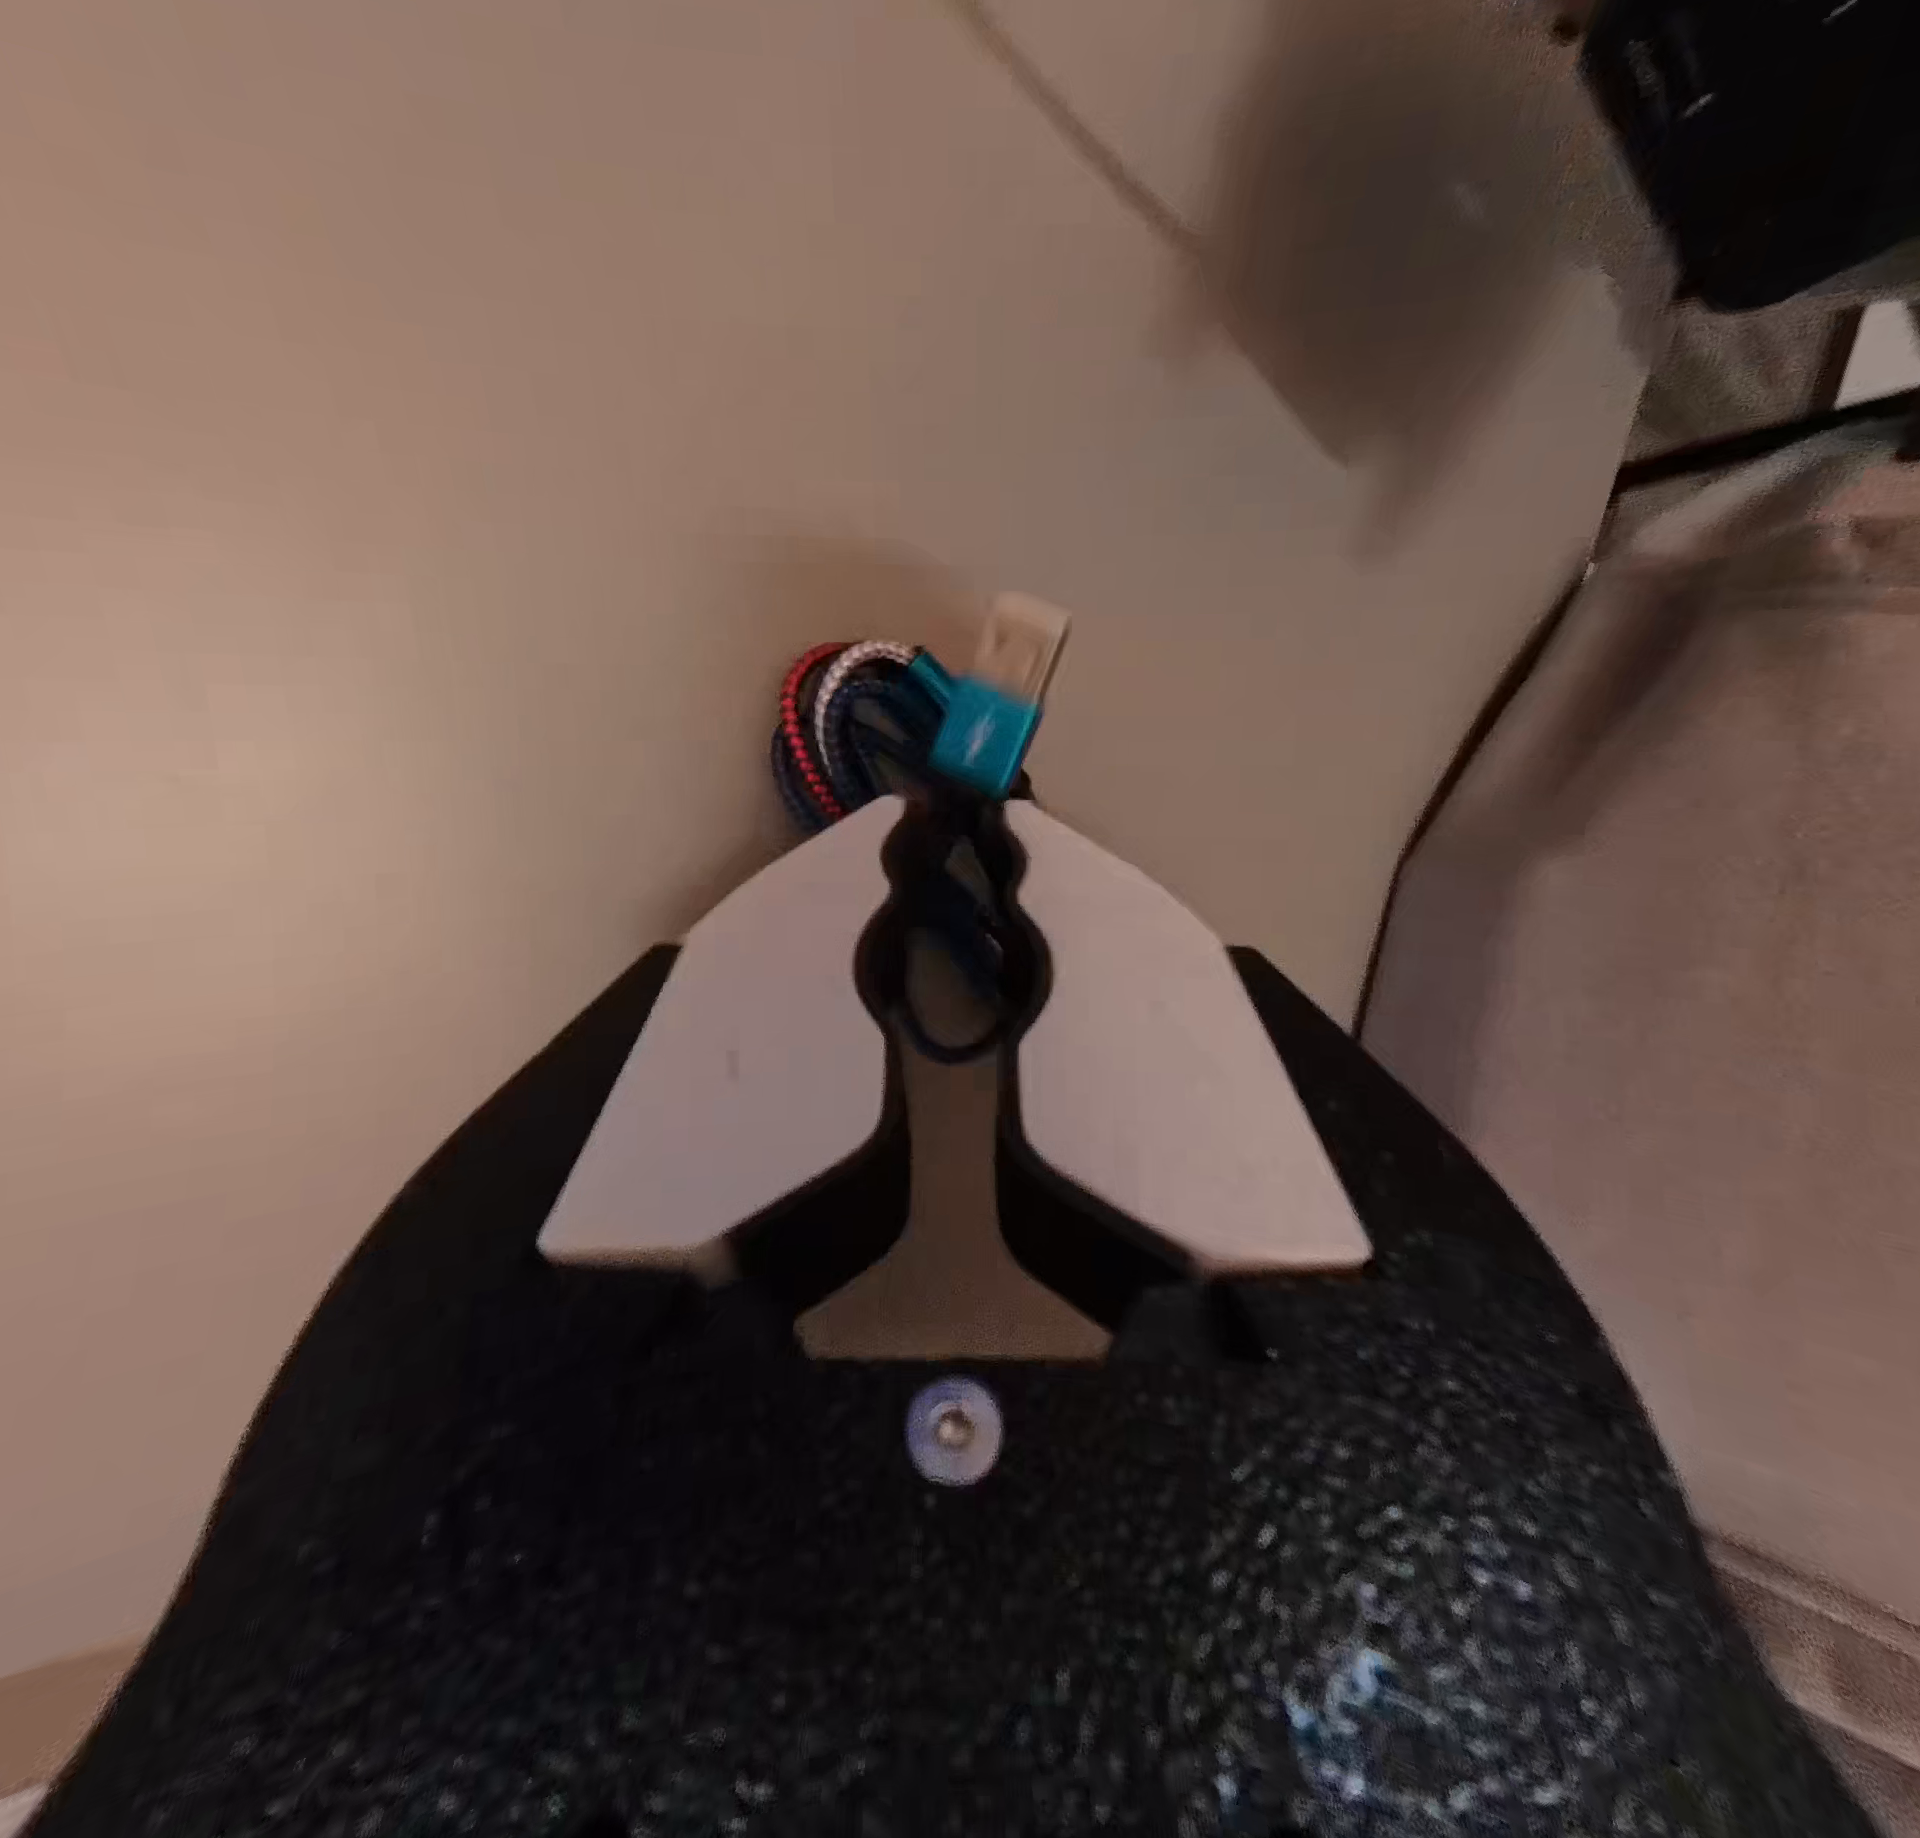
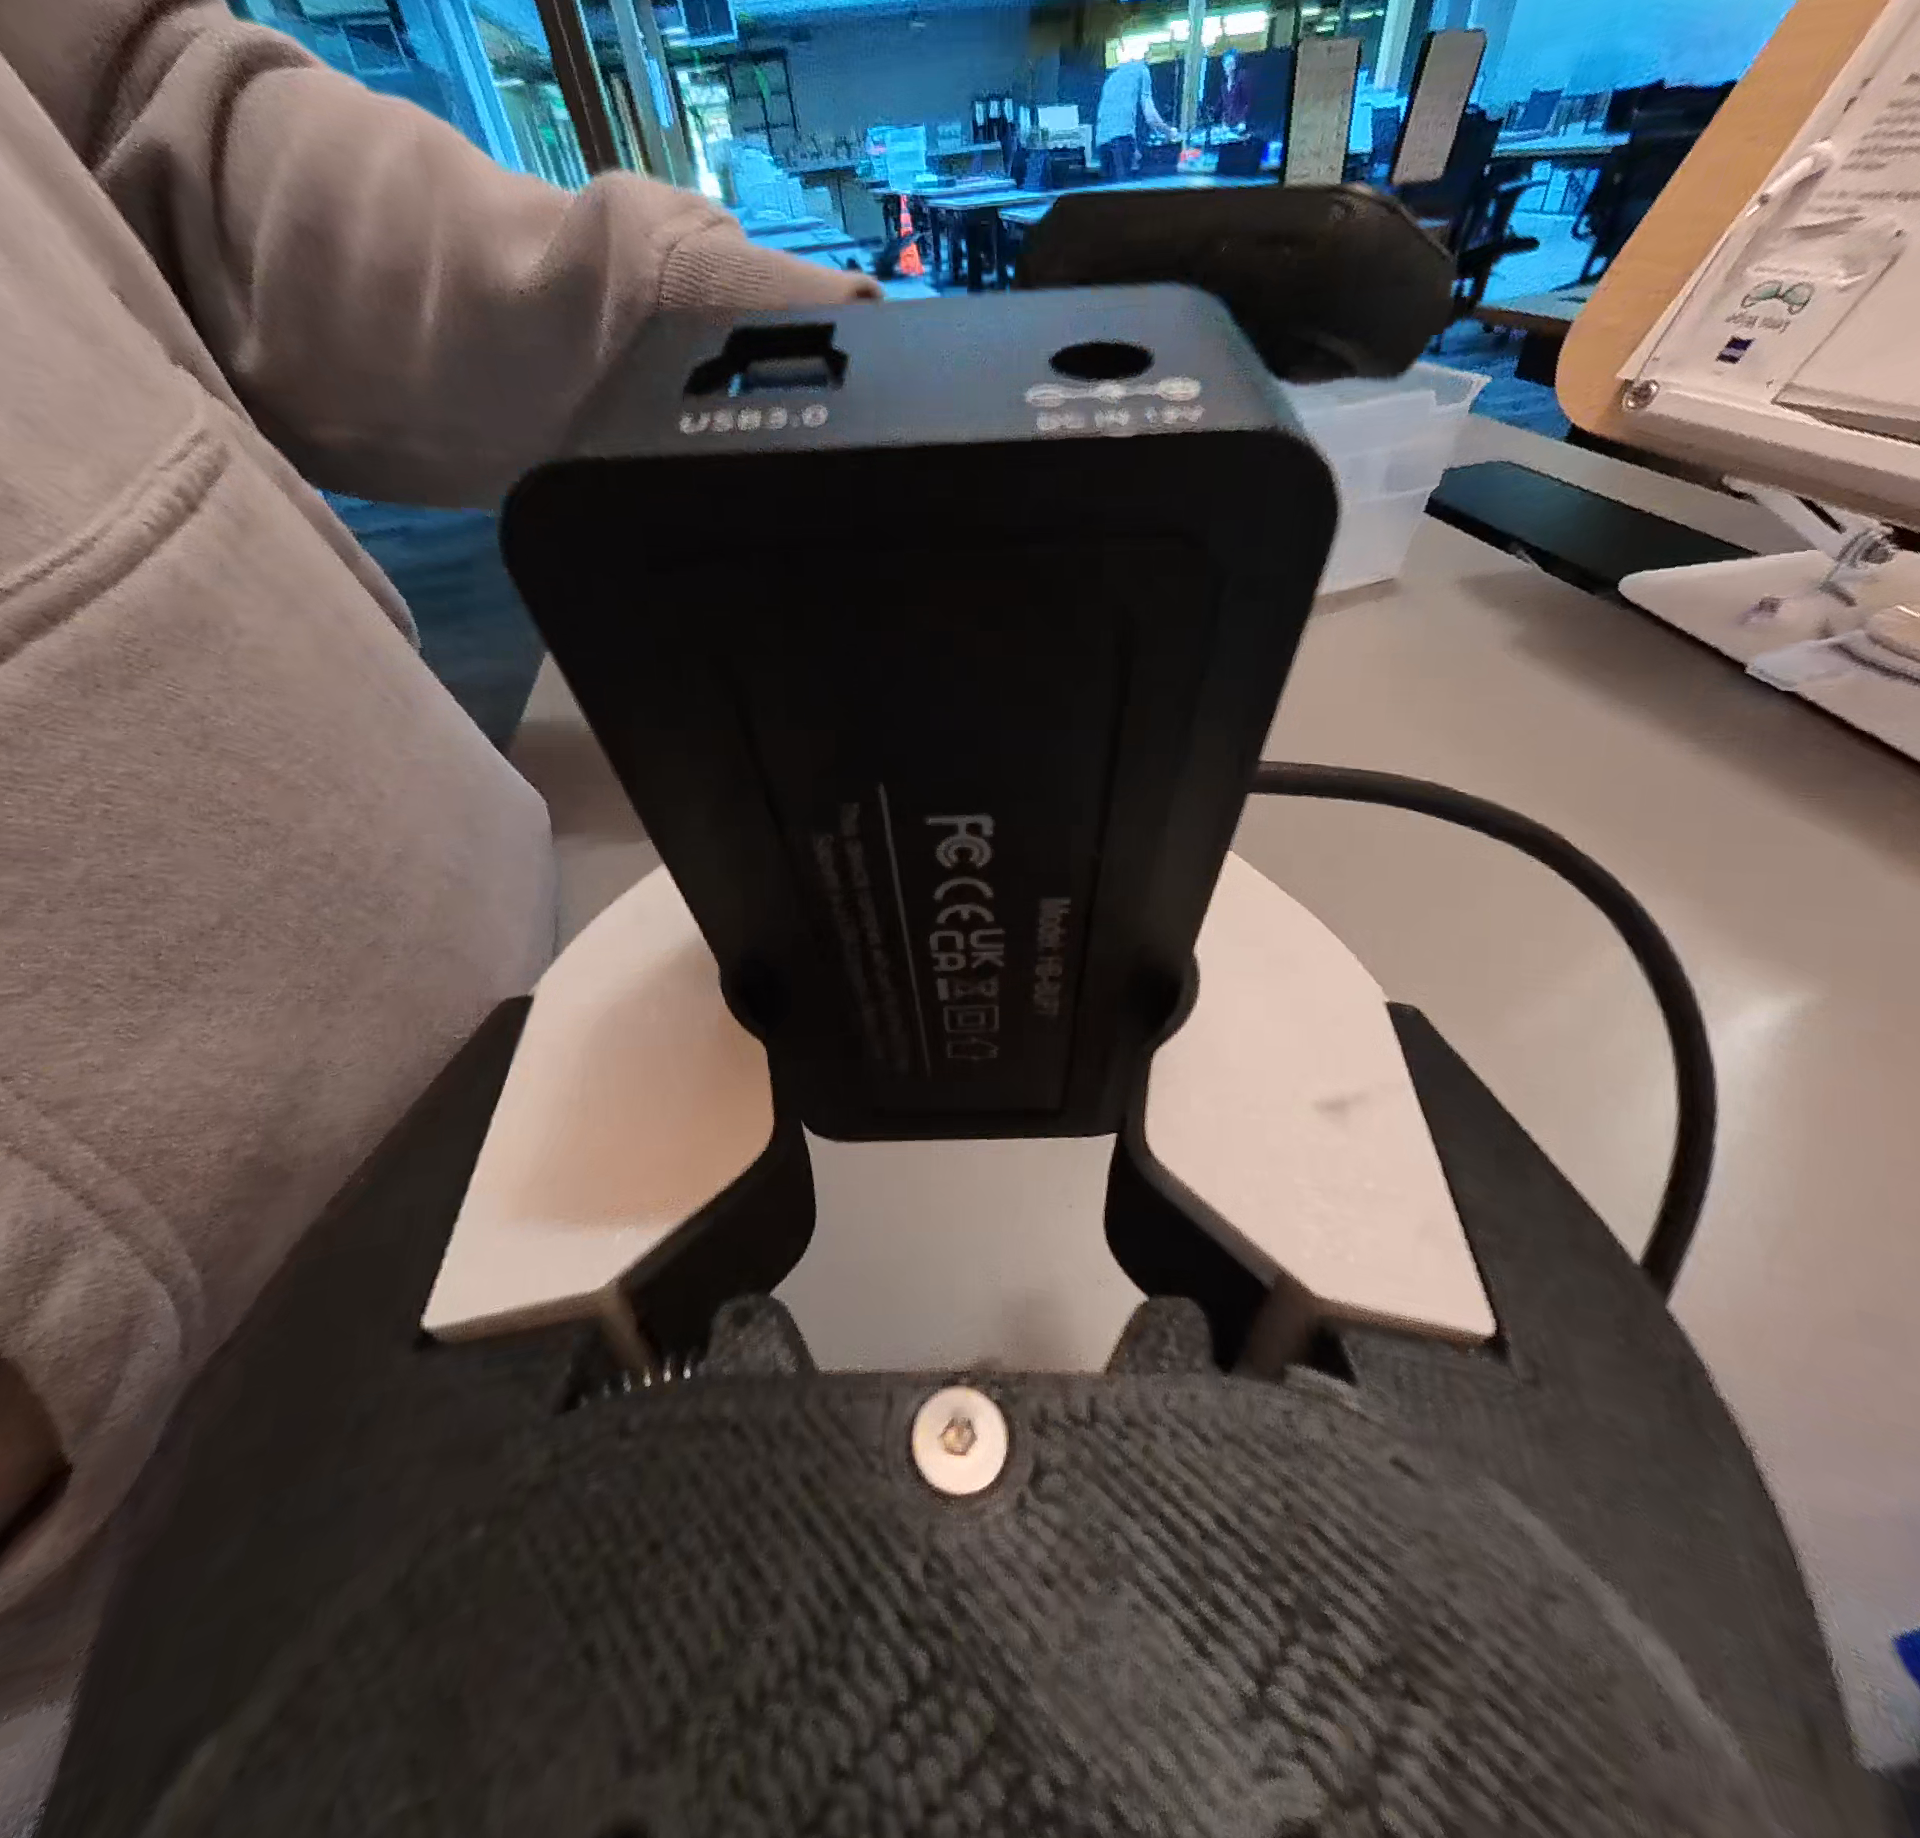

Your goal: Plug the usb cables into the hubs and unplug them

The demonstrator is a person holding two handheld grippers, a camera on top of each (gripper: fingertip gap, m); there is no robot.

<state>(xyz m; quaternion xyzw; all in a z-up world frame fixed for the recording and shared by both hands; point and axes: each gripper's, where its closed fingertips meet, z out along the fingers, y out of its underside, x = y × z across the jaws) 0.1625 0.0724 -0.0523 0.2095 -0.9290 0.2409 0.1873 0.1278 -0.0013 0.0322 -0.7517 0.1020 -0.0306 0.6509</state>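
A bundle of braided usb cables (image 1: 847, 739) with a teal plug (image 1: 982, 739) is clamped by the left gripper (image 1: 951, 812). A black hub (image 2: 925, 708) is gripped by the right gripper (image 2: 956, 999), with a black cord (image 2: 1558, 957) curving on the table (image 2: 1714, 801) just right of the hub.

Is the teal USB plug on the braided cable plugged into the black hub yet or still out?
Out. The teal USB plug shows its bare metal tip, held by the left gripper; the right gripper holds the black hub apart.
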